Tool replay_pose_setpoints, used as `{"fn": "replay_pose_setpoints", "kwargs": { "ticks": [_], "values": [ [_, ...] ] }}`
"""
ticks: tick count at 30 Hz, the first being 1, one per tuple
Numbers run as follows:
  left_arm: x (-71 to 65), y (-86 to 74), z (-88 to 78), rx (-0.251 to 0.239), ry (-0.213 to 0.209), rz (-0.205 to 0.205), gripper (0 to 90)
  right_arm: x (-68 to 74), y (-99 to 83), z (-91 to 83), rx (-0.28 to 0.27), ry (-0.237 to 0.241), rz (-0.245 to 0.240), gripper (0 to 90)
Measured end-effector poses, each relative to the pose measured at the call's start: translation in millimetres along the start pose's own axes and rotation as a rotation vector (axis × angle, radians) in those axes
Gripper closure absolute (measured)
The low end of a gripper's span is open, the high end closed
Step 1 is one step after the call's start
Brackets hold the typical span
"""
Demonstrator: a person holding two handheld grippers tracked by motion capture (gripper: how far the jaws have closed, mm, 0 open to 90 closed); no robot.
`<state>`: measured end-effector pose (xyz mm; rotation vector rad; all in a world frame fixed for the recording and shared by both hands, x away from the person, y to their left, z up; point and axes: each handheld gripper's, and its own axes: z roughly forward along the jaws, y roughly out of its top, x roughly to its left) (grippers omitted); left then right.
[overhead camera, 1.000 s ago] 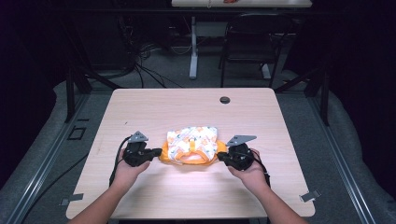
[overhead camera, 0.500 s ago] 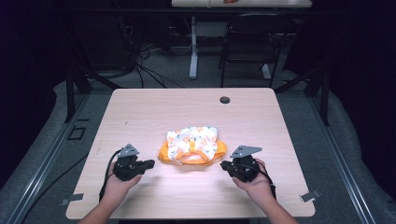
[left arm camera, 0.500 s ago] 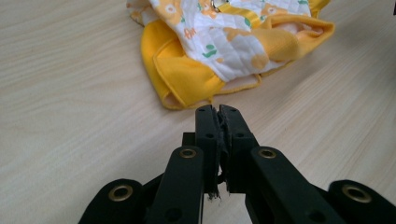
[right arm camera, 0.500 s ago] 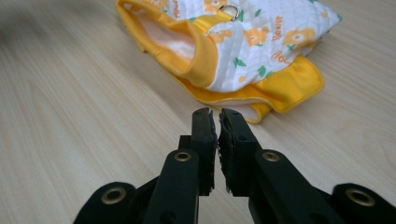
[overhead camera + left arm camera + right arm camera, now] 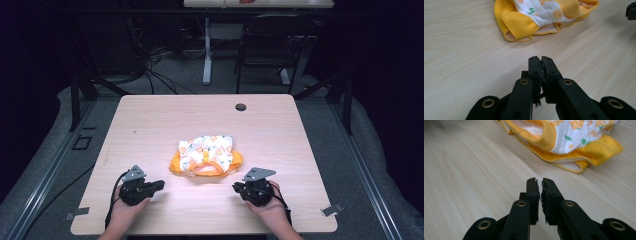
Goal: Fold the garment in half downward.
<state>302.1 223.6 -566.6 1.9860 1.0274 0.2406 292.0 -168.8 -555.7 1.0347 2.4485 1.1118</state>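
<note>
**Grippers held clear of a folded garment on the table**

Cloth in yellow and white, a small folded garment (image 5: 206, 156) printed with orange and green figures, is seen lying flat near the middle of the pale wooden table (image 5: 150, 120). Its yellow edging is turned toward the person's side.

In the high view, the left gripper (image 5: 159, 185) is held at about 8 o'clock from the garment, near it but apart from it, with its tips turned toward 3 o'clock. The right gripper (image 5: 236, 188) is held at about 4 o'clock from the garment, likewise apart, with its tips turned toward 9 o'clock. Each is gripped by a hand that enters from the bottom edge, and a black cable is trailed from each.

In the left gripper view, the jaws are seen pressed all but together, a frayed pad (image 5: 541, 72) squeezed in the thin line between them, and nothing is held. The garment is seen at 12 o'clock beyond the tips, with bare wood between.

In the right gripper view, the jaws are seen nearly together, a narrow slit left between the pads (image 5: 537, 195), and nothing is gripped. The garment is seen at about 1 o'clock ahead, untouched.

A small dark round grommet (image 5: 240, 107) is set in the table at 12 o'clock from the garment, well apart from it.
</note>
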Motion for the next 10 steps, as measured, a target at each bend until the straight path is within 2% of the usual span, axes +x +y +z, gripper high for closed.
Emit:
{"fn": "replay_pose_setpoints", "kwargs": {
  "ticks": [3,6,10],
  "values": [
    [0.2,-1.2,-0.9,0.003,0.005,0.014,86.6,-1.0,-4.0,2.1,0.008,0.004,0.004,83.2],
    [0.2,-1.7,-1.1,0.003,0.009,0.016,85.9,-0.6,-5.7,2.6,0.009,-0.007,-0.014,82.7],
    [-1.7,-3.0,2.4,0.014,0.011,0.039,80.5,-1.0,-5.5,3.3,0.011,-0.009,-0.029,79.8]
  ]
}}
